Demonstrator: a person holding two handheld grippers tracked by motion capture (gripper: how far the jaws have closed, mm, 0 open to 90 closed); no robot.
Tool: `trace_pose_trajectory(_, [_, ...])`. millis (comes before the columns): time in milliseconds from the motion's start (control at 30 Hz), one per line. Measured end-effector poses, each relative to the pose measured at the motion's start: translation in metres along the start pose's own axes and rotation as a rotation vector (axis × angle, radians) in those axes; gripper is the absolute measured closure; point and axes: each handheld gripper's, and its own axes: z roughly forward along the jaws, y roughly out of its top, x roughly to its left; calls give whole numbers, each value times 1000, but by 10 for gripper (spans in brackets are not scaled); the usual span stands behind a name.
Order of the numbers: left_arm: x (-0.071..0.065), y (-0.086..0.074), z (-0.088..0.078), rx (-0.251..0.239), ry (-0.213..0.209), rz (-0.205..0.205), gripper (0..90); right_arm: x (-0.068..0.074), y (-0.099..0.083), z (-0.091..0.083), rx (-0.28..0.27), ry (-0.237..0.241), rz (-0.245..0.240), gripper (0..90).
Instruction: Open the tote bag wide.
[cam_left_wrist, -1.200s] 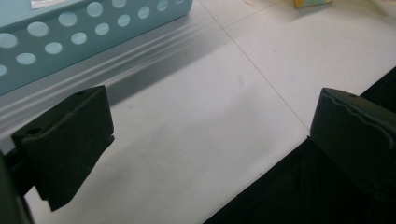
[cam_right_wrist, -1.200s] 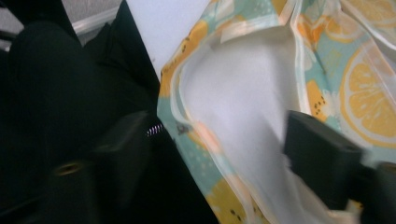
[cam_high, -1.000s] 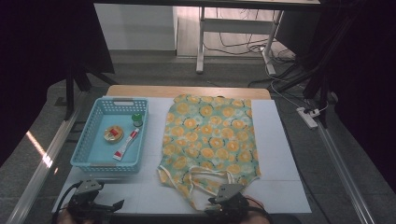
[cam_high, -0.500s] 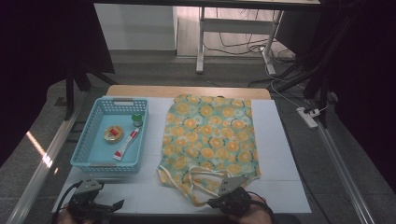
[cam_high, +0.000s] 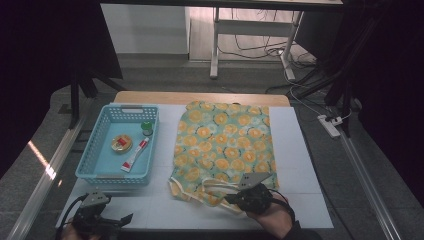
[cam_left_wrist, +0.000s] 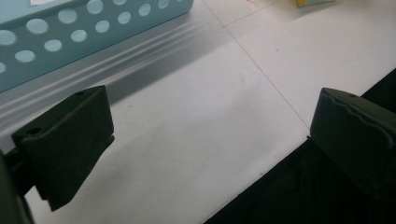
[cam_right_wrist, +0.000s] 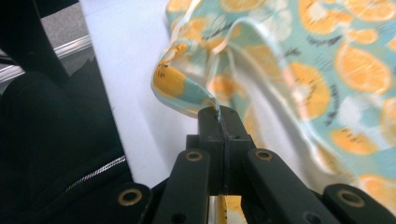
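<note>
A teal garment (cam_high: 222, 145) printed with orange slices lies flat on the white table top (cam_high: 300, 165). My right gripper (cam_high: 231, 198) is at its near hem, shut on a fold of the pale-trimmed edge. In the right gripper view the jaws (cam_right_wrist: 219, 114) meet with the cloth (cam_right_wrist: 303, 70) pinched at their tip and pulled up off the table. My left gripper (cam_high: 125, 218) rests at the near left corner, open, with bare table between its pads (cam_left_wrist: 210, 126).
A light blue perforated basket (cam_high: 102, 175) stands left of the garment and holds a green-capped bottle (cam_high: 146, 128), a round tin (cam_high: 121, 143) and a red-and-white tube (cam_high: 135, 155). Its wall (cam_left_wrist: 70, 32) is close ahead of the left gripper. The table's near edge runs under both hands.
My right gripper has closed on the garment's near hem and shifted up and away from the table edge, lifting and bunching that edge. The left gripper has stayed put.
</note>
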Motion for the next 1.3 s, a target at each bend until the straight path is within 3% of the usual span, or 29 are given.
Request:
trace_pose_trajectory(200, [0, 0, 0, 1, 0, -2, 1, -14, 19, -2, -16, -54, -18, 898])
trace_pose_trajectory(333, [1, 0, 0, 0, -1, -5, 0, -32, 32, 6, -16, -93, -12, 898])
trace_pose_trajectory(667, [1, 0, 0, 1, 0, -10, 1, -69, 41, 32, 38, -149, 20, 898])
trace_pose_trajectory(800, [1, 0, 0, 2, -1, -14, 1, -78, 42, 40, 57, -171, 21, 898])
trace_pose_trajectory(1033, [2, 0, 0, 2, -1, -16, 1, -89, 35, 68, 116, -136, 39, 891])
trace_pose_trajectory(1200, [1, 0, 1, 3, -1, -17, 1, -91, 27, 76, 132, -91, 58, 735])
trace_pose_trajectory(1300, [1, 0, 1, 3, -1, -18, 1, -91, 25, 76, 118, -53, 71, 539])
